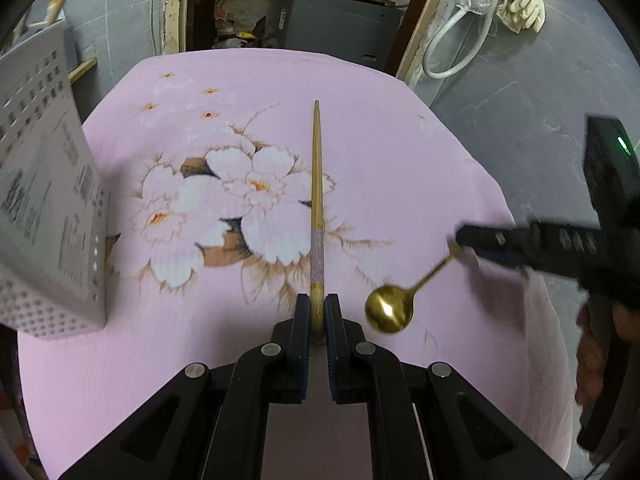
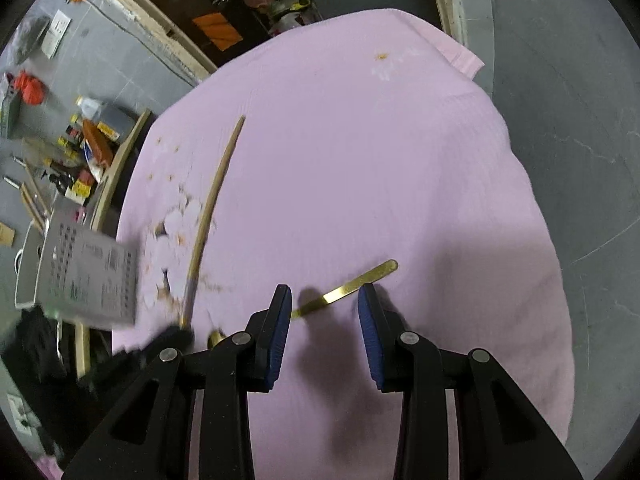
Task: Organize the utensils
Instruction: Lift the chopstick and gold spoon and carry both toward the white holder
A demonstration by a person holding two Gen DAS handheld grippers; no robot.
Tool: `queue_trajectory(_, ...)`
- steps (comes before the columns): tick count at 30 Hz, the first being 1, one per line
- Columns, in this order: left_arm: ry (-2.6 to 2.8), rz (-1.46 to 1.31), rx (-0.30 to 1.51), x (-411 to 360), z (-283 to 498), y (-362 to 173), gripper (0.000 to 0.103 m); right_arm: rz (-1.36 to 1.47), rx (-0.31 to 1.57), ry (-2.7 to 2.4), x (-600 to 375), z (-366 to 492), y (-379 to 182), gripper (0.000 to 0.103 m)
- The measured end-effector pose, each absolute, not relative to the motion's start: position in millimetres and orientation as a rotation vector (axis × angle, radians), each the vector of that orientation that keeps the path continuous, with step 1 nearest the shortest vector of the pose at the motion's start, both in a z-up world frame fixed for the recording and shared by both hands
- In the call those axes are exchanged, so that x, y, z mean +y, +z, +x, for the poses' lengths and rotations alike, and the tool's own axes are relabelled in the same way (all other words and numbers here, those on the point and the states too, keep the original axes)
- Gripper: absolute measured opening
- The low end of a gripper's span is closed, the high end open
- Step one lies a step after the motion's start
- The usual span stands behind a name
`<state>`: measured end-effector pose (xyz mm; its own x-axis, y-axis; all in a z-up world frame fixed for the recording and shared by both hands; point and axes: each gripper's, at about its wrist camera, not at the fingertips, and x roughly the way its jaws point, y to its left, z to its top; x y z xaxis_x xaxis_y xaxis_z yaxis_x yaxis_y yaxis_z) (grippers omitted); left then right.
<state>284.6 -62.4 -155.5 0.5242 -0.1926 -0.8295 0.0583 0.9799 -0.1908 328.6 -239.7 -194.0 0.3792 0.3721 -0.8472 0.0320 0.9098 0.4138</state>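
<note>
Now L claw (image 1: 318,312) clenched on chopstick (image 1: 317,184); R claw (image 2: 324,300) released over gold spoon (image 2: 348,290).

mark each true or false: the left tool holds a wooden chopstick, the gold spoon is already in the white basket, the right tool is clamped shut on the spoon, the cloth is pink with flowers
1. The left tool holds a wooden chopstick. True.
2. The gold spoon is already in the white basket. False: it lies on the cloth, apart from the basket.
3. The right tool is clamped shut on the spoon. False: its jaws stand apart on either side of the handle, not pressing it.
4. The cloth is pink with flowers. True.
</note>
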Motion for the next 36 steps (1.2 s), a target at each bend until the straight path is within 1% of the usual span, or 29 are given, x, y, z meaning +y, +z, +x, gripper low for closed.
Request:
queue_trajectory(6,-0.147,-0.129,1.005,-61,275,-156,0.007,0.333,1.147,0.188,-215,350,-192,0.031)
queue_trajectory(7,-0.147,-0.126,1.003,-61,274,-156,0.007,0.314,1.142,0.183,-212,352,-191,0.03)
queue_trajectory(8,-0.147,-0.122,1.001,-60,272,-156,0.007,0.285,1.136,0.173,-207,354,-190,0.026)
queue_trajectory(9,-0.148,-0.118,1.0,-60,271,-156,0.007,0.256,1.13,0.161,-204,356,-189,0.025)
queue_trajectory(11,-0.152,-0.106,0.998,-60,269,-157,0.007,0.227,1.128,0.15,-200,362,-187,0.018)
queue_trajectory(12,-0.155,-0.098,0.998,-60,269,-157,0.007,0.222,1.129,0.145,-199,364,-186,0.017)
queue_trajectory(17,-0.149,-0.11,1.004,-57,265,-158,0.008,0.266,1.135,0.176,-199,369,-185,0.006)
queue_trajectory(21,-0.147,-0.107,1.02,-60,261,-159,0.008,0.36,1.134,0.209,-209,364,-187,0.005)
queue_trajectory(22,-0.148,-0.086,1.025,-62,261,-159,0.008,0.386,1.129,0.217,-211,362,-189,0.002)
queue_trajectory(25,-0.139,-0.023,1.045,-69,262,-157,0.008,0.471,1.129,0.24,-219,352,-191,0.002)
queue_trajectory(31,-0.129,0.082,1.04,-80,260,-156,0.008,0.497,1.089,0.261,-226,338,-186,0.002)
queue_trajectory(36,-0.137,0.031,1.024,-69,256,-148,0.007,0.505,1.051,0.276,-241,328,-180,0.002)
